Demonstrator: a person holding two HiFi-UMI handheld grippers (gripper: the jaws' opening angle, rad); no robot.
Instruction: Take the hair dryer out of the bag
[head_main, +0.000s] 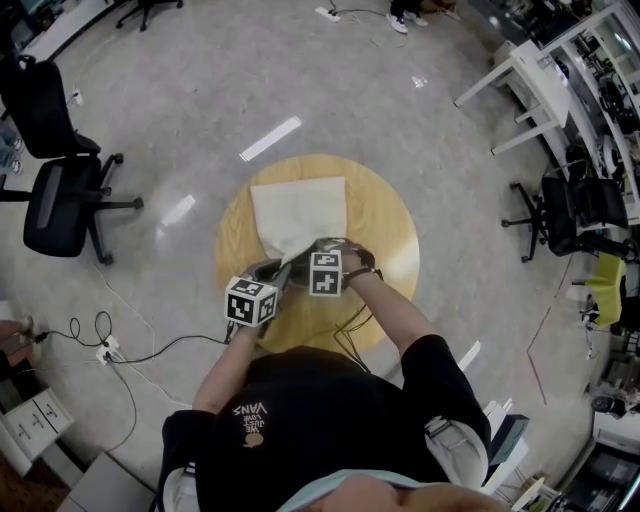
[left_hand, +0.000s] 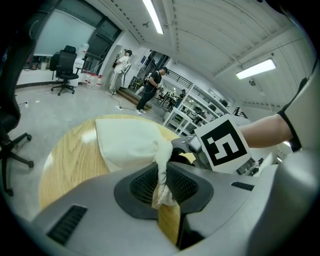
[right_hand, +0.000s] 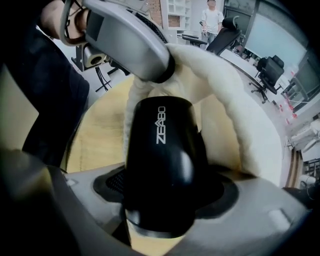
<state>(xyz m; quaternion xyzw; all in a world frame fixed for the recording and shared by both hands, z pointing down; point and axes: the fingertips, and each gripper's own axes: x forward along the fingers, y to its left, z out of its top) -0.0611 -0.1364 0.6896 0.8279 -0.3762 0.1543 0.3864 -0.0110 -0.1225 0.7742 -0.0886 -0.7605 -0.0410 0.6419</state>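
The round table (head_main: 390, 235) is seen steeply from overhead in the head view, with the bag (head_main: 300, 212) at 12 o'clock. The same bag and table are met at close range in both gripper views, along the jaws.

Bunched edge of cream bag (left_hand: 127, 142), seemingly tight between the jaws

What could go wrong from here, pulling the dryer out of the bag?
The left gripper pinches only a thin fold of the bag; it may slip free, and the bag would lift with the dryer.
The right gripper holds the dryer's smooth, rounded body; it might slide out and drop onto the table.
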